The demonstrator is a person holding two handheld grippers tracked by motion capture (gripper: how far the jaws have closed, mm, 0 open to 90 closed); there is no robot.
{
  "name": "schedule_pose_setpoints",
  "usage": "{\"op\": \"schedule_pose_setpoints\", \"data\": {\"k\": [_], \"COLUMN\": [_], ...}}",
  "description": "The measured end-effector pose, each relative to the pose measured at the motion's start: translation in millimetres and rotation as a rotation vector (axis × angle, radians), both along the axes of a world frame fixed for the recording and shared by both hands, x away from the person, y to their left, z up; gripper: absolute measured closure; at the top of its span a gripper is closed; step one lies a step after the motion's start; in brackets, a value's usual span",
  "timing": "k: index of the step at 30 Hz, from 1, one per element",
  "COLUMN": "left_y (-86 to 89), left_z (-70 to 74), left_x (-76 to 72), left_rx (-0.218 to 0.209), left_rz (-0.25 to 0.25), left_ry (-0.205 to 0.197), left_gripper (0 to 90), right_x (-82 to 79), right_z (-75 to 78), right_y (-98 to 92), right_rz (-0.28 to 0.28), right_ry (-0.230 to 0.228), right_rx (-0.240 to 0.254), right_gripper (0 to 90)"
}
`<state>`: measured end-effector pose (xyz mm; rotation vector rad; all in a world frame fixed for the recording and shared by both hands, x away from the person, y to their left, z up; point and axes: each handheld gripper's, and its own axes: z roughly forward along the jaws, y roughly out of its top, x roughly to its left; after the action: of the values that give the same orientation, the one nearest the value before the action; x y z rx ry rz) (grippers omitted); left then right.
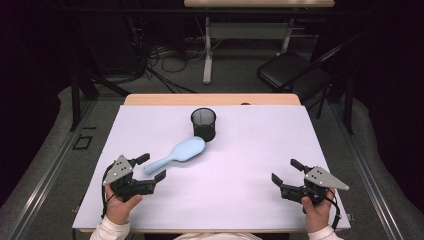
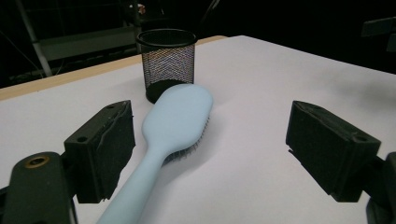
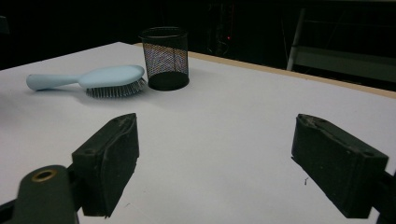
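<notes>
Hairbrush [image 1: 179,154], pale blue and bristles down, lies a little left of the table's [image 1: 260,150] middle, its head just beside the black mesh cup [image 1: 204,123] that stands upright nearer the far edge; I cannot see whether anything sits inside the cup. My left gripper [image 1: 151,167], by the near left corner, has its jaws wide apart around the handle's end without pressing it. My right gripper [image 1: 285,171], by the near right corner, is spread over bare tabletop.

Smooth matt plastic hairbrush [image 2: 175,116], black wire-mesh metal cup [image 2: 166,63], matt white tabletop [image 1: 240,170].
</notes>
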<state>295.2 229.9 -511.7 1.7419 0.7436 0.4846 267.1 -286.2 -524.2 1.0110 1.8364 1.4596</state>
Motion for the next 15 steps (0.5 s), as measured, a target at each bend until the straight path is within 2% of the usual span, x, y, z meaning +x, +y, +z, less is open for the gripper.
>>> {"op": "schedule_pose_setpoints", "data": {"k": [6,8,15], "left_y": [2.2,3.3,4.9], "left_z": [0.0,0.4,1.2], "left_x": [3.4,3.4,1.1], "left_rx": [0.008,-0.003,0.003], "left_rz": [0.031,0.045,0.053], "left_ry": [0.008,0.01,0.014], "left_gripper": [15.9,16.2,16.3], "right_x": [-1.4,-2.6,0.3], "right_z": [-1.0,-0.2,-0.5], "right_y": [0.6,0.1,-0.1], "right_rz": [0.002,-0.001,0.003], "right_ry": [0.008,0.005,0.004], "right_rx": [-0.014,-0.012,-0.011], "right_gripper": [14.4,14.5,14.5]}}
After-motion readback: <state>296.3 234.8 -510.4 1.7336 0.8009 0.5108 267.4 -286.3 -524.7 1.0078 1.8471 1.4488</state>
